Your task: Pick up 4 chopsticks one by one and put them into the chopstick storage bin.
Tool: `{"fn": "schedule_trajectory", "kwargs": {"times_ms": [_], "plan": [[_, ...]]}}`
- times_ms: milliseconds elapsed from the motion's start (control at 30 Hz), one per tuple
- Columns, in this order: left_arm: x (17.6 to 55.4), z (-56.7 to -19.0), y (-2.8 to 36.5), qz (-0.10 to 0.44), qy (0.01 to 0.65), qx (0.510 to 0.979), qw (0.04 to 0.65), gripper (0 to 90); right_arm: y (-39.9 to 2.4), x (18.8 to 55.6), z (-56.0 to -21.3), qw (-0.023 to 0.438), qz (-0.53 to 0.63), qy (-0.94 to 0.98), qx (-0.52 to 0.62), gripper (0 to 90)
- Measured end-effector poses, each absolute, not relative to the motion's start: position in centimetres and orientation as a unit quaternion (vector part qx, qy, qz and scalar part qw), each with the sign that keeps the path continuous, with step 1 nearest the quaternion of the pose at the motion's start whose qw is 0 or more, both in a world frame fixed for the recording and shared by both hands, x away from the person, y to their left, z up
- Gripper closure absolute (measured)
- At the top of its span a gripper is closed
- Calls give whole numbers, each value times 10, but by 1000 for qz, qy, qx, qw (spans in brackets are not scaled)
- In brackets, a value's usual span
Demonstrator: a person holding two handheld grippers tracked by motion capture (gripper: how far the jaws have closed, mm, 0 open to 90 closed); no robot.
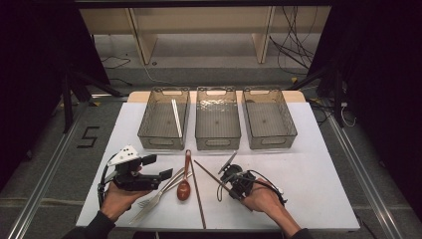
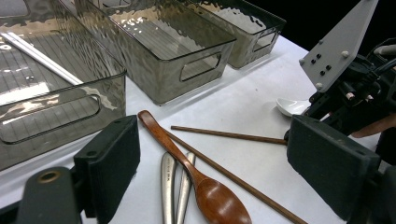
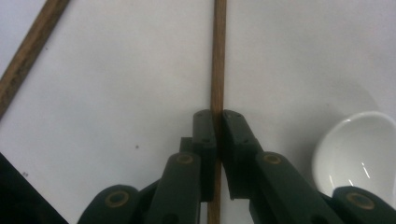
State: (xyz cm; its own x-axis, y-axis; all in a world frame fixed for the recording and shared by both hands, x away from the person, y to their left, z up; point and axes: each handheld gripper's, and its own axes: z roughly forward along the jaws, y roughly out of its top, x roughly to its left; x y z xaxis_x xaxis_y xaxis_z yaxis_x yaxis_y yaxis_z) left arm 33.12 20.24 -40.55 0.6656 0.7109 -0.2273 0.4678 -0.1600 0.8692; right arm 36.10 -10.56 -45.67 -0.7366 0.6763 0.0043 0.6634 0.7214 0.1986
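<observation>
Trouble, if it comes, probably starts at the right claw, whose jaws are pinched on a thin brown chopstick lying on the white counter. The stick is so slender that it could roll or pivot between the pads as it lifts, and in the high view the grip sits near one end of it, so the long free end may droop, swing, or drag across the surface. Just beside that claw sits a white ceramic spoon, close enough to be knocked by a sideways move. A second chopstick lies close by, along with a wooden spoon and two metal utensils; a sweeping stick could scatter them.

Left of that pile, the left claw hangs wide with nothing between its jaws, aimed toward the utensils, and it could catch them if it drops carelessly.

Farther back on the counter stand three clear grey bins in a row; the left one already holds a pale stick, and a tilted chopstick could strike a bin rim rather than drop in.

Beyond the counter, the room is dim: grey floor, loose cables, tripod legs, and a light wooden shelf frame.
</observation>
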Motion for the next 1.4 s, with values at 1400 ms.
{"fn": "schedule_trajectory", "kwargs": {"times_ms": [1400], "plan": [[340,-405,180,43,409,725,552,169,-117,352,-398,58,345,867,355,851]]}}
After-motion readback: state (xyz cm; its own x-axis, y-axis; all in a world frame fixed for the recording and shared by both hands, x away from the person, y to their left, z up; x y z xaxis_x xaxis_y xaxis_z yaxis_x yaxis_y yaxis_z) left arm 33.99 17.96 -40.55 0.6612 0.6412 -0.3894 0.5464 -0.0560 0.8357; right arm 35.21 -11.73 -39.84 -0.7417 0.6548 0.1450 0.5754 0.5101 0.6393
